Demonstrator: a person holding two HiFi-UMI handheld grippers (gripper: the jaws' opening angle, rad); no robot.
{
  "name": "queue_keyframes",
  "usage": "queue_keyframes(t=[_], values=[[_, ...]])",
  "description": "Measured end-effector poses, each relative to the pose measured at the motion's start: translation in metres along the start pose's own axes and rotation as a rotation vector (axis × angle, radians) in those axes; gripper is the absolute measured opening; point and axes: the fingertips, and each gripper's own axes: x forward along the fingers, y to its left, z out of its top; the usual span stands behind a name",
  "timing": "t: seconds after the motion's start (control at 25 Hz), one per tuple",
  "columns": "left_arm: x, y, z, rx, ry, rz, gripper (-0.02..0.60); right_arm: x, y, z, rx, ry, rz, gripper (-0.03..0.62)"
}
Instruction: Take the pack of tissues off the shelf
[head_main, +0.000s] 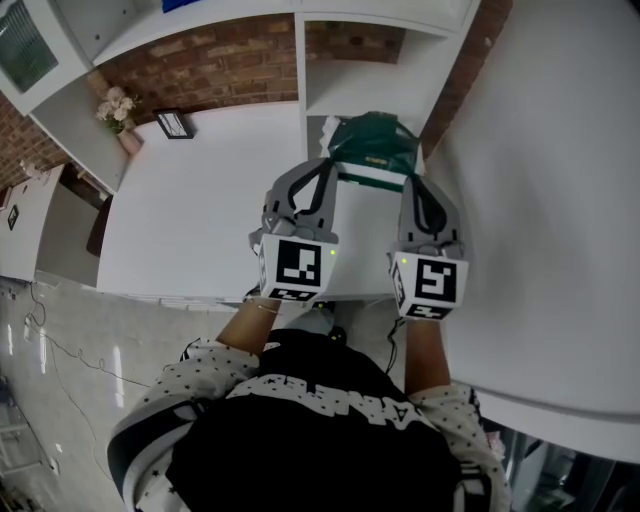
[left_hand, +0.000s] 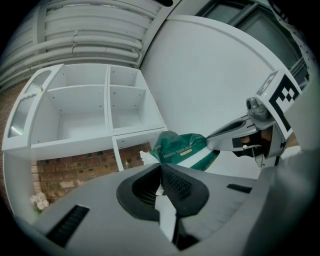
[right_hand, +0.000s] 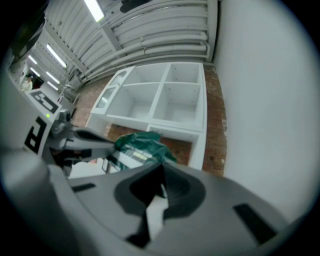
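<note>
The white shelf unit stands at 12 o'clock in the head view. Its lower compartments are open at the back to a brick wall, and the upper ones are white inside, as the left gripper view and the right gripper view both show. The pack of tissues, green with a white band, is outside these compartments. It is just in front of the mouth of the lower right one, above the white counter, and I cannot tell whether it touches that surface. It is held between the two tools. The left gripper has its jaws pressed together on the pack's near left end, and in its own view a white strip of wrapper is pinched between the pads while the pack's body rises at 12 to 1 o'clock. The right gripper clamps the opposite end, its jaws likewise closed on a white sliver, with the pack at 11 o'clock. Each gripper shows in the other's view, nipping the far end of the pack. On the counter at 10 o'clock, well apart from the pack, a small vase of pale flowers stands near a dark picture frame. A plain white wall runs close along the right, at 3 o'clock, beside the right gripper.
</note>
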Motion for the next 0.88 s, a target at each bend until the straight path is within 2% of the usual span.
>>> queue_keyframes(t=[0.88], values=[[-0.0009,0.0002,0.0049,0.02,-0.003,0.01,0.037,-0.0024,-0.0012,-0.0009,0.01,-0.001,0.005,0.031]])
